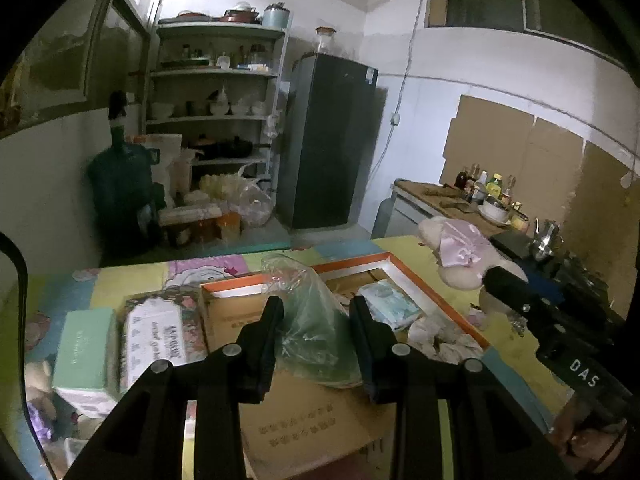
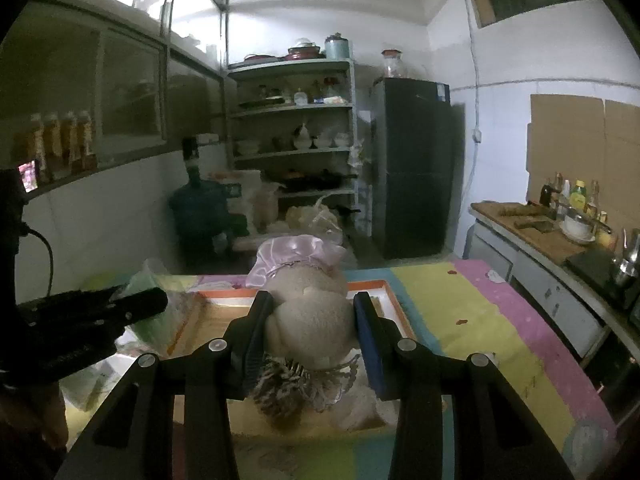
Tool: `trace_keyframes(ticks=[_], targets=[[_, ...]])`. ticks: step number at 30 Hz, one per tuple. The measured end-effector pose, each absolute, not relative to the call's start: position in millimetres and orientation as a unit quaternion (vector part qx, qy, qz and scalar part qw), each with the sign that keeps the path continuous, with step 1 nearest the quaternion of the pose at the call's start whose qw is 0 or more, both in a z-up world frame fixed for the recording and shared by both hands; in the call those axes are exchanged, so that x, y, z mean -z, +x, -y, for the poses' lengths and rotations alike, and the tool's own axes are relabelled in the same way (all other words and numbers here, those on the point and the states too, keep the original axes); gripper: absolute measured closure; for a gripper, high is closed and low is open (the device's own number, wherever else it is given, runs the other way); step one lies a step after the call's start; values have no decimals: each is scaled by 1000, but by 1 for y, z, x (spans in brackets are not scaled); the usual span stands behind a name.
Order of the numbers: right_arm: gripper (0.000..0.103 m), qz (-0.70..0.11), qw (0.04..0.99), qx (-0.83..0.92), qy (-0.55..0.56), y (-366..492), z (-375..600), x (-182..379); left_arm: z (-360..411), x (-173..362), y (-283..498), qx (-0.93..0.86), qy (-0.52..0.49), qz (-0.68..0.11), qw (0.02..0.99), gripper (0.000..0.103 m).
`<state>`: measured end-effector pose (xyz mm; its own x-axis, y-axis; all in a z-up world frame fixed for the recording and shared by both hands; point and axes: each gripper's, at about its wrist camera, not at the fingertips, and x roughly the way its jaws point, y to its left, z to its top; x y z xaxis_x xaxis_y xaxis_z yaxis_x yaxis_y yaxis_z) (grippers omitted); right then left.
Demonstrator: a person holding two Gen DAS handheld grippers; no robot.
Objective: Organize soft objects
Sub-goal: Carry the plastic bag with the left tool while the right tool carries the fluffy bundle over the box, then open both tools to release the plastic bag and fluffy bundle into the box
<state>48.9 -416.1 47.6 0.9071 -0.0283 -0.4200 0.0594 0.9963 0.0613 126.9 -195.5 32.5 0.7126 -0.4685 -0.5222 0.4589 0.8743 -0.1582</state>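
1. Left gripper (image 1: 316,332) clamped on a green plastic bag (image 1: 310,320), held above the orange-rimmed box (image 1: 404,276)
2. Right gripper (image 2: 310,328) grips a plush toy (image 2: 310,312) with a pink bonnet, over that box
3. Step: carrying both; next, probably lower each into the box and release

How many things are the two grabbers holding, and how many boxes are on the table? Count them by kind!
Plush toys held: 1, plush toy with pink bonnet
Plastic bags held: 1, green plastic bag
Orange-rimmed boxes: 1, orange-rimmed box
Mint green boxes: 1, mint green box
Total: 4
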Motion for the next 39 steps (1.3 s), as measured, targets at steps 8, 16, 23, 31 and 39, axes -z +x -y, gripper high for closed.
trace_keyframes(ticks=[8,16,23,31,39], targets=[[60,-230,972,15,36,83,431,-37,215,-12,162,236,-10,-315,919,68],[60,-252,967,-4,35,119,439,-21,233,5,187,221,-2,-344,913,68],[60,-271,962,-19,29,143,436,-6,240,18,205,204,4,-368,907,68],[60,-289,956,-34,26,157,432,9,245,31,221,201,3,-394,897,68],[60,-322,945,-47,31,168,429,28,247,43,229,206,-3,-417,885,68]])
